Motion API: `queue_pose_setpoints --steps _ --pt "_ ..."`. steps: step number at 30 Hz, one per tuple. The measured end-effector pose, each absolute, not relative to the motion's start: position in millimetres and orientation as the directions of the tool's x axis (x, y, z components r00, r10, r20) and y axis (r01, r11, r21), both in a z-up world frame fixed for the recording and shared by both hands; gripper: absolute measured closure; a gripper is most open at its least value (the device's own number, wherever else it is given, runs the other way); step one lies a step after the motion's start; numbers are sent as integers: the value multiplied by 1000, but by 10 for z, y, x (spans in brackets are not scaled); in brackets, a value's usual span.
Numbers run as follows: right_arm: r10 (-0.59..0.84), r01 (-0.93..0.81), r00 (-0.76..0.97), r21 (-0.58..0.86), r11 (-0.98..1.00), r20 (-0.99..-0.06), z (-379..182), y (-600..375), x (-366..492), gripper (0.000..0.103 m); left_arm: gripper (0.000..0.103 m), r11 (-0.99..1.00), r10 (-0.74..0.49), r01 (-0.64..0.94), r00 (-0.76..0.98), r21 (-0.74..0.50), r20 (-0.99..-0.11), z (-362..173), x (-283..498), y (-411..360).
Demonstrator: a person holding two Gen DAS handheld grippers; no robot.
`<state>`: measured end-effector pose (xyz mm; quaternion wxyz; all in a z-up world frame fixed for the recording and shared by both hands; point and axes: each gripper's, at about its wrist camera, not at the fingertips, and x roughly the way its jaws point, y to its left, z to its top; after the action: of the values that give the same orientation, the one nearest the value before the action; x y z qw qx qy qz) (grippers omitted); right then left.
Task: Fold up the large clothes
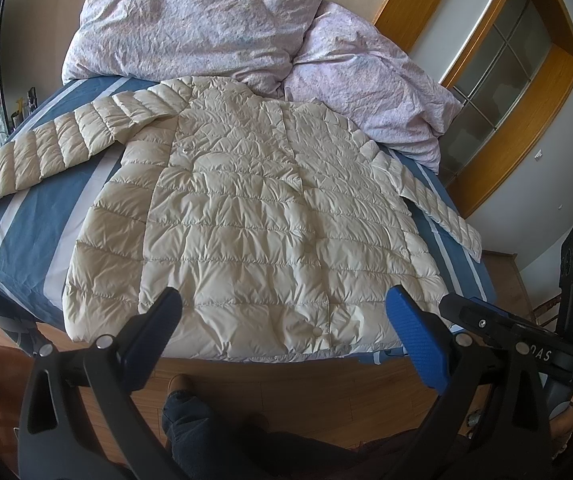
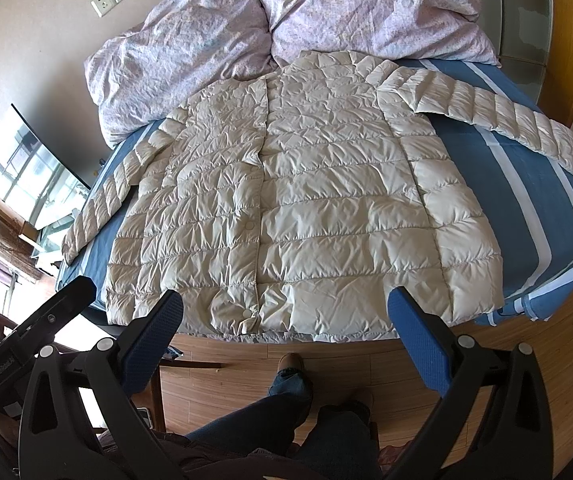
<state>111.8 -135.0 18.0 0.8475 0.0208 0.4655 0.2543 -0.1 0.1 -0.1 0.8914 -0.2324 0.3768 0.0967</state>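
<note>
Left gripper (image 1: 284,334) and right gripper (image 2: 286,334) poised level before quilted coat (image 2: 294,200) hem, fingers spread, empty

Both wrist views from the bed's (image 1: 26,216) foot, facing headward, probably near, sharing the jacket (image 1: 246,216).

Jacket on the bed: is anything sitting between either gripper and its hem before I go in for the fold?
Nothing visible. The jacket lies flat on the bed, hem nearest. The left gripper and right gripper are both open in front of it. The crumpled duvet sits beyond the collar.
</note>
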Motion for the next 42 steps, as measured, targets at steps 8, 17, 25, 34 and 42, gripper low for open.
queue_pose_setpoints --steps 8,17,25,34,42 --pt "450 -411 436 273 870 -779 185 -1355 1124 1 2 873 -3 -347 697 -341 -717 -1 0 0" --pt "451 -412 435 273 869 -779 191 -1359 1132 1 2 873 -4 -348 696 -342 -718 -2 0 2" --pt "460 -415 433 281 865 -775 145 -1347 1172 1 2 873 -4 -348 695 -342 -719 -2 1 2" --pt "452 -308 434 343 887 -779 -5 -1496 1524 1 2 873 19 -375 665 -311 -747 -71 111 70" --pt "348 -116 453 333 936 -821 -167 -2053 2198 3 2 877 51 -400 631 -268 -774 -153 427 191"
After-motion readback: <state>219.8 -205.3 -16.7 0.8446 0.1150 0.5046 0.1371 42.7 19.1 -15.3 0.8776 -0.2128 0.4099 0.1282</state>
